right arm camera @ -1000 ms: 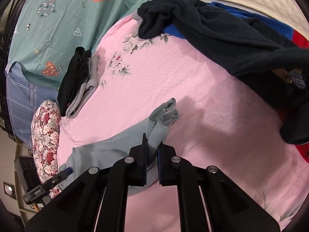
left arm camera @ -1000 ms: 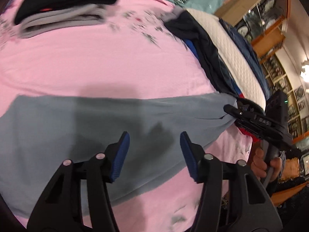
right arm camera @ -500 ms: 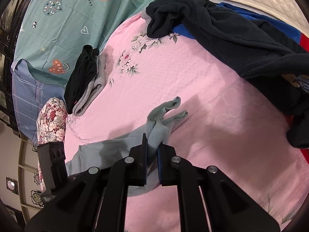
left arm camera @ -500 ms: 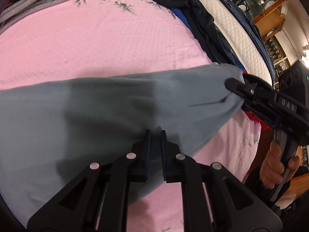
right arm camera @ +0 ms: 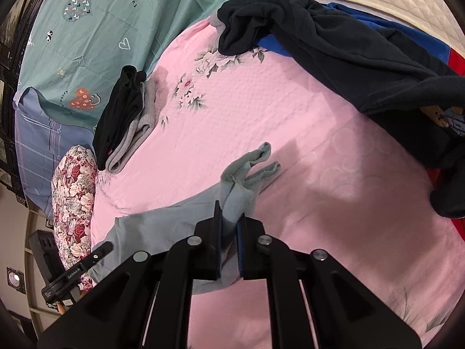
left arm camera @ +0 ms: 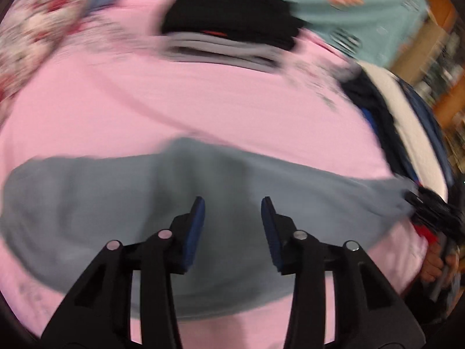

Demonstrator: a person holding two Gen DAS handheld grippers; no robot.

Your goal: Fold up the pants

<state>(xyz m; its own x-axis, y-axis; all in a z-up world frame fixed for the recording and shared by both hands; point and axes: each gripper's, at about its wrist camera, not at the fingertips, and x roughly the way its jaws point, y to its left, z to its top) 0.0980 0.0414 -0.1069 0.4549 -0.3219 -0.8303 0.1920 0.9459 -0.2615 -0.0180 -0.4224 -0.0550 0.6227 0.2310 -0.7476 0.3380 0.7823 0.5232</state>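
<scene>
Grey pants [left arm camera: 110, 203] lie stretched across the pink bedsheet [left arm camera: 203, 101]. My left gripper [left arm camera: 232, 203] hovers over their middle; its jaws are opening, with no cloth pinched between the blue pads. This view is blurred by motion. My right gripper [right arm camera: 231, 218] is shut on a bunched end of the pants [right arm camera: 162, 226], with the cuffs [right arm camera: 261, 157] sticking out beyond it. The right gripper [left arm camera: 427, 203] also shows at the right edge of the left wrist view, held by a hand [left arm camera: 433, 264]. The left gripper [right arm camera: 75, 270] shows at the lower left of the right wrist view.
A folded black and grey stack [right arm camera: 125, 122] lies at the sheet's far side. A pile of dark and blue clothes [right arm camera: 348, 52] covers the right. A floral pillow [right arm camera: 74, 203] and a teal quilt [right arm camera: 101, 29] border the sheet.
The left gripper was shut on the pants' edge half a second ago; now its jaws stand apart and it has swung along the pants. The right gripper has stayed shut on the end.
</scene>
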